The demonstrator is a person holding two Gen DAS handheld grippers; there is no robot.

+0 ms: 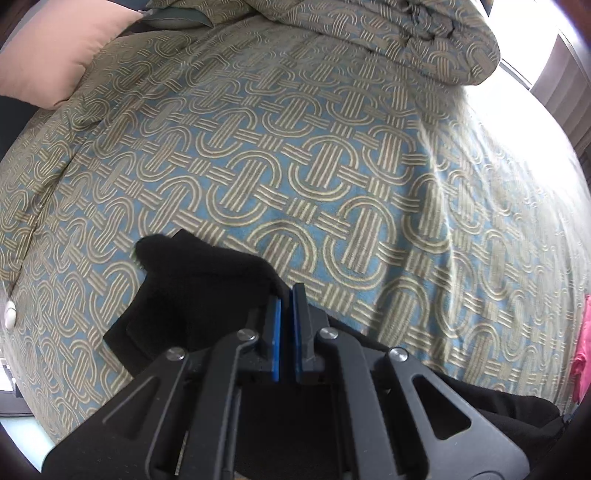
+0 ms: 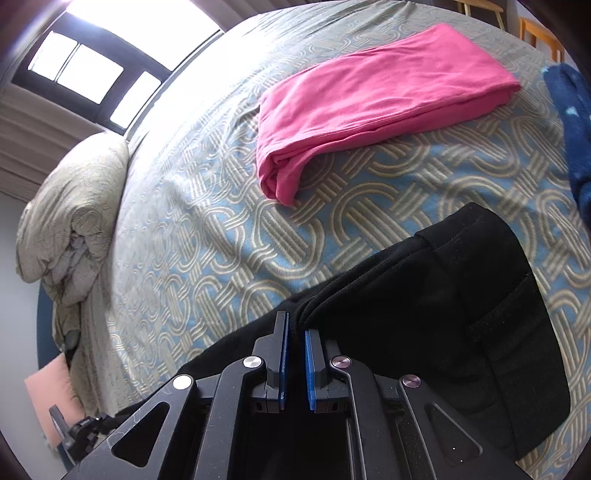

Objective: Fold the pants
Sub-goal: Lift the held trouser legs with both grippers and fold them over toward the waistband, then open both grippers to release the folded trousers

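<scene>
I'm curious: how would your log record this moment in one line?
task: fold pants | left gripper: shut on black pants | right gripper: shut on black pants | pink pants: folded

Both wrist cameras look down low and close over the patterned bedspread [image 1: 295, 155], sharing black pants [image 2: 424, 295].

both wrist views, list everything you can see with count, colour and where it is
black pants: one, black, near edge of the bed, partly folded, cloth running between both grippers' fingers
pink pants: one, pink, folded, farther across the bed
blue garment: one, dark blue with pale specks, right edge of the right wrist view, cut off
bedspread: one, blue with tan interlocking pattern, covers the bed
bunched duvet: one, same pattern, heaped at the far end
peach pillow: one, peach, far left corner
window: one, dark frame, bright, behind the bed
wooden chairs: apparently two, light wood, beyond the bed
left gripper: black, blue pads, closed on black pants
right gripper: black, blue pads, closed on black pants
</scene>
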